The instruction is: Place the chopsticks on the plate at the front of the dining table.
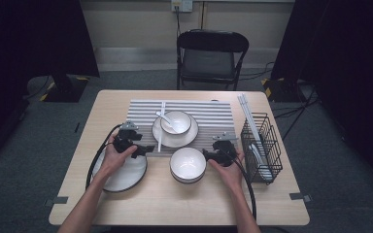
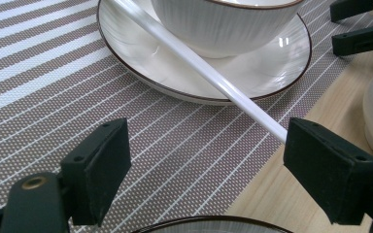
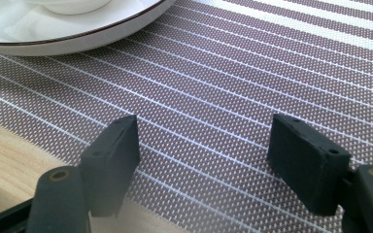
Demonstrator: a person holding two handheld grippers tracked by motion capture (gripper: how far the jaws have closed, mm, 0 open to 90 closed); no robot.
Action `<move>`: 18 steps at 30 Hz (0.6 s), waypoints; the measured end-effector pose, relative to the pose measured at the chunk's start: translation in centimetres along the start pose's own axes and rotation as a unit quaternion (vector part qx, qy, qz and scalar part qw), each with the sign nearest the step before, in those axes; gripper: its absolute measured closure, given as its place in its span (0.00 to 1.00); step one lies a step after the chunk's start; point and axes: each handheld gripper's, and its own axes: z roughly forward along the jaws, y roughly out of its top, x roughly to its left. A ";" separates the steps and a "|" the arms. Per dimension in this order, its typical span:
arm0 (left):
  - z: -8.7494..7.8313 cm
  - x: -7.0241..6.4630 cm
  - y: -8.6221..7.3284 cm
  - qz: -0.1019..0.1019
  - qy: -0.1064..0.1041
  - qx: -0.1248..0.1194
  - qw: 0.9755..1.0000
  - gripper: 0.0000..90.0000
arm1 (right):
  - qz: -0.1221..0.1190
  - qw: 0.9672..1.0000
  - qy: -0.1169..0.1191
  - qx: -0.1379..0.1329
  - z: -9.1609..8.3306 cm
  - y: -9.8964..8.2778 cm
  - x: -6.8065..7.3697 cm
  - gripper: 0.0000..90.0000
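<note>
Here the left tongs (image 1: pixel 143 151) hover over the near-left edge of the striped mat (image 1: pixel 213 116), jaws spread wide with nothing between them; the near end of a white chopstick (image 2: pixel 209 73) ends right at one jaw in the left gripper view, but no pad presses on it. The chopstick leans across the rim of a plate (image 1: pixel 190 136) at the mat's middle, which carries a small bowl (image 1: pixel 180 119) with a spoon (image 1: pixel 165 118). The right tongs (image 3: pixel 201 160) also gape, empty, low over the mat's near edge. An empty bowl (image 1: pixel 188 164) sits near the tabletop's front edge between the hands, and a flat plate (image 1: pixel 126 177) lies toward the front-left corner, partly under the left hand.

Risks, as I judge them: a grab at the chopstick's very tip could flick it off the plate rim or roll it, since it is thin and slick. A low left wrist may knock the flat plate. The right tongs could nudge the empty bowl when moving.

Hard to tell: whether the chopstick touches the jaw; whether one stick or two lie there; what is in the wire rack (image 1: pixel 262 145) at the right edge.
</note>
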 end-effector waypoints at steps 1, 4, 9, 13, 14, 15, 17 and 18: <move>-0.1 0.0 0.0 -0.001 -0.002 0.000 1.000 0.19 | 0.000 1.000 0.000 0.000 0.0 0.0 0.0 0.30; -0.6 0.2 0.0 -0.003 0.001 -0.006 1.000 0.19 | 0.000 1.000 0.000 0.000 0.0 0.0 0.0 0.30; -1.3 0.4 -0.1 -0.008 -0.001 -0.016 1.000 0.18 | 0.000 1.000 0.000 0.000 0.0 0.0 0.0 0.30; -2.2 0.4 0.0 -0.005 0.004 -0.021 1.000 0.18 | 0.000 1.000 0.000 0.000 0.0 0.0 0.0 0.30; -2.4 0.4 0.0 -0.004 0.007 -0.023 1.000 0.18 | 0.000 1.000 0.000 0.000 0.0 0.0 0.0 0.30; -2.7 0.5 0.0 -0.002 0.009 -0.024 1.000 0.18 | 0.000 1.000 0.000 0.000 0.0 0.0 0.0 0.30; -3.2 0.6 -0.1 -0.003 0.010 -0.029 1.000 0.18 | 0.000 1.000 0.000 0.000 0.0 0.0 0.0 0.30; -3.4 0.7 -0.1 -0.004 0.013 -0.032 0.999 0.18 | 0.000 1.000 0.000 0.000 0.0 0.0 0.0 0.30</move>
